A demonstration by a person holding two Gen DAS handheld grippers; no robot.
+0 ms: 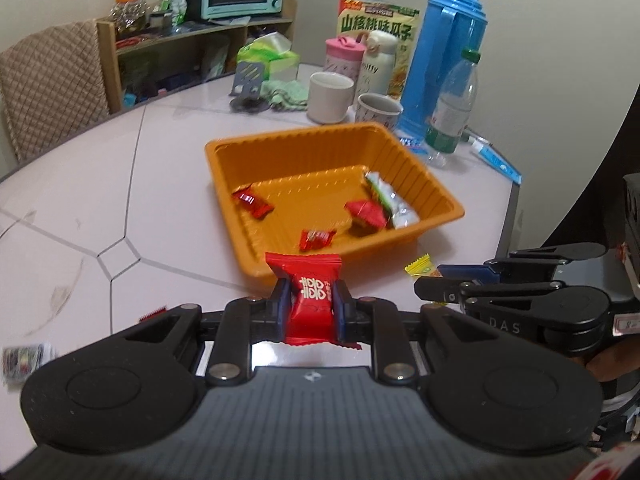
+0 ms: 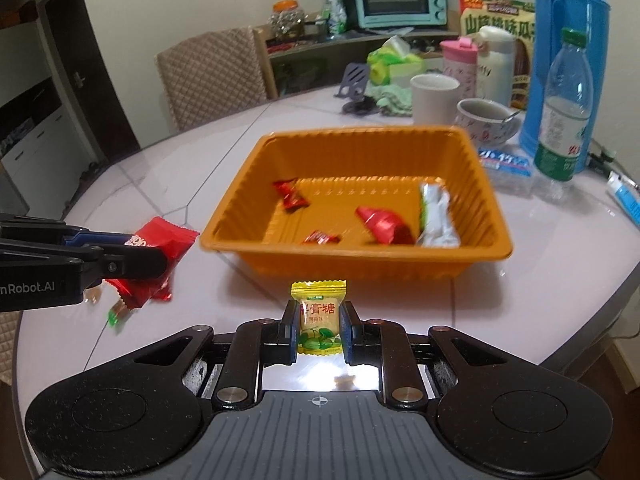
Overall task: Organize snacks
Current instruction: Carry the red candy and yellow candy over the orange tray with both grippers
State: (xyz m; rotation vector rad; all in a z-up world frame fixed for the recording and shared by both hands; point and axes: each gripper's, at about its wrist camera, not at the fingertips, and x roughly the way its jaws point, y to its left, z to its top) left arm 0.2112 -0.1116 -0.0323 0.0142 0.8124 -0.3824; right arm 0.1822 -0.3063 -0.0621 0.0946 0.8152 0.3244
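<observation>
An orange tray [image 1: 280,144] [image 2: 472,160] sits mid-table and holds three red candies [image 1: 253,204] [image 1: 366,214] [image 1: 316,238] and a white-green packet [image 1: 390,200] [image 2: 436,216]. My left gripper [image 1: 311,304] is shut on a red candy packet [image 1: 310,300] just short of the tray's near rim; it also shows in the right wrist view [image 2: 160,248]. My right gripper [image 2: 320,320] is shut on a yellow candy packet [image 2: 319,316], near the tray's front edge; it shows in the left wrist view [image 1: 440,280] with the yellow packet [image 1: 418,266].
Behind the tray stand a blue thermos [image 1: 444,56], a water bottle [image 1: 452,108], two mugs [image 1: 330,96] [image 1: 378,110], a pink cup [image 1: 344,56] and a snack box [image 1: 378,20]. A small green candy [image 2: 114,316] and another wrapper [image 1: 26,360] lie on the table near me. A chair [image 1: 48,84] stands at the far left.
</observation>
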